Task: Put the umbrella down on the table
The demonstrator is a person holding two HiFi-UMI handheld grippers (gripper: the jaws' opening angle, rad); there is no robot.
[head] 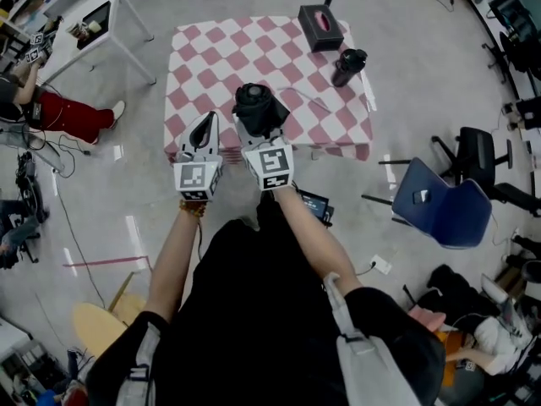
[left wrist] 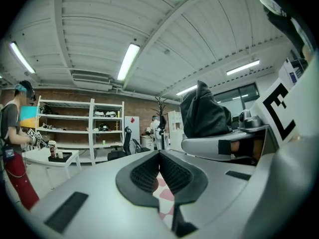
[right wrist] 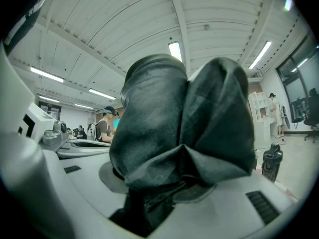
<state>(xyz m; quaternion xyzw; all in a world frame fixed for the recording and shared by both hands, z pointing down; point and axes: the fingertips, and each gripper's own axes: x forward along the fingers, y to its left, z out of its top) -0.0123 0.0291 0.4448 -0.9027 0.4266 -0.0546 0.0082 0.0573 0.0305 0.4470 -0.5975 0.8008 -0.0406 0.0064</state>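
Now the right tool [head: 264, 138] grips the folded umbrella [head: 256, 106], upright, at the tabletop's [head: 220, 49] near edge (left tool [head: 203, 134] pinched closed, empty, just beside); free surface lies ahead.

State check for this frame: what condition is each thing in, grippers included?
Umbrella: folded, held upright in the right gripper, not yet on the table.
Right gripper: fingers shut on the umbrella.
Left gripper: fingers together, empty.
Bottle: upright on the table.
Tissue box: flat on the table's far corner.
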